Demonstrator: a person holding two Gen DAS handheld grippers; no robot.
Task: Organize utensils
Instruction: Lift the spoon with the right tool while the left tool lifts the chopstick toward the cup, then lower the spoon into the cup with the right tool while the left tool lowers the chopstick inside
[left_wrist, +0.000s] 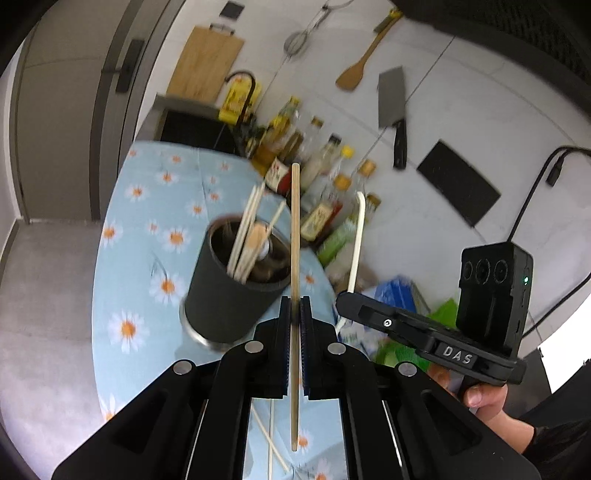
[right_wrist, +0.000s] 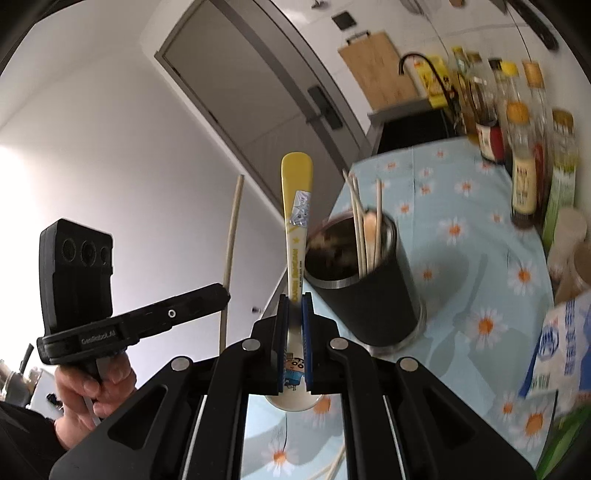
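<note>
Left gripper (left_wrist: 294, 306) clamped on a chopstick (left_wrist: 294, 236), right gripper (right_wrist: 294, 302) clamped on a spoon (right_wrist: 295, 206); both held upright, likely bound for the cup (left_wrist: 221, 295) at ten o'clock.

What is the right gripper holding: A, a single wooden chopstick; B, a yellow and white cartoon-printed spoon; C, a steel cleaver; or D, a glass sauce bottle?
B: the right gripper is shut on the yellow and white cartoon-printed spoon, handle pointing up, while the single wooden chopstick sits in the left gripper.
</note>
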